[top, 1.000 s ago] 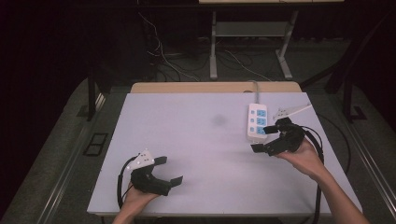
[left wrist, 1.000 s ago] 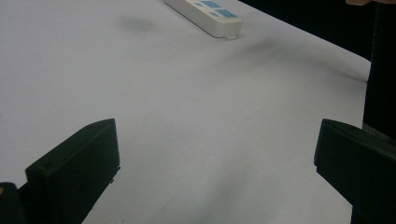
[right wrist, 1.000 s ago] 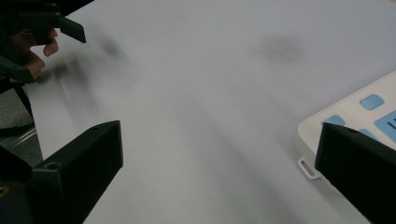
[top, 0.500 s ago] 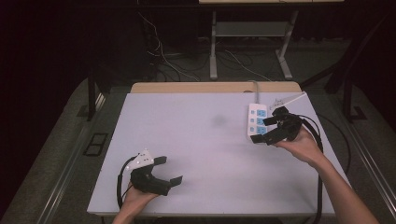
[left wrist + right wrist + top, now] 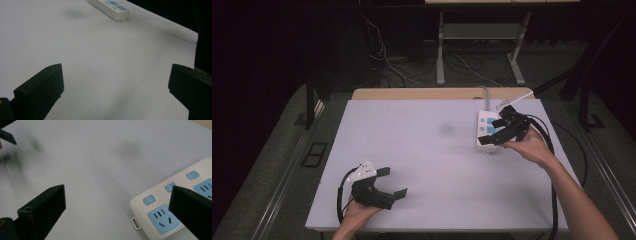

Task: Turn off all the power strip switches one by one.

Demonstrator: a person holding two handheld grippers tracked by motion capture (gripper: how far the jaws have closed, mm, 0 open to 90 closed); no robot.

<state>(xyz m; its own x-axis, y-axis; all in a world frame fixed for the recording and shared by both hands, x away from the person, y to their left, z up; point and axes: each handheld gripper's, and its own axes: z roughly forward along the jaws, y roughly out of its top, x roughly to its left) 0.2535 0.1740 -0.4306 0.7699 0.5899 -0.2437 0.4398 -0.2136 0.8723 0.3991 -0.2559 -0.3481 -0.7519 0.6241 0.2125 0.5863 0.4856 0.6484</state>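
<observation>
High view: white table [image 5: 437, 165] with a white power strip [image 5: 486, 131] lying near its far right edge, long axis running away from the person, a grey cable leaving its far end. Right gripper [image 5: 499, 131] sits over the strip's right side, held in the person's right hand [image 5: 529, 147], jaws spread wide and holding nothing; whether a jaw touches the strip cannot be told from above. Left gripper [image 5: 391, 183] rests low at the near left of the table, well apart from the strip, jaws likewise wide and empty, grey plate on top, cable looping beside the wrist. Right gripper view adds detail that the overhead lacks: the strip [image 5: 175, 205] has pale blue socket faces and a row of small blue switch buttons [image 5: 149, 200], each with a faint red dot beside it, plus a small mounting tab at the near end. One black jaw stands in front of the strip's body, the other over bare table; the strip's end lies in the gap between them. A blurred dark shape at upper left there is the other gripper, far off. Left gripper view: bare table between its spread jaws, the strip [image 5: 110, 8] far off at the top edge, blue faces up.
</observation>
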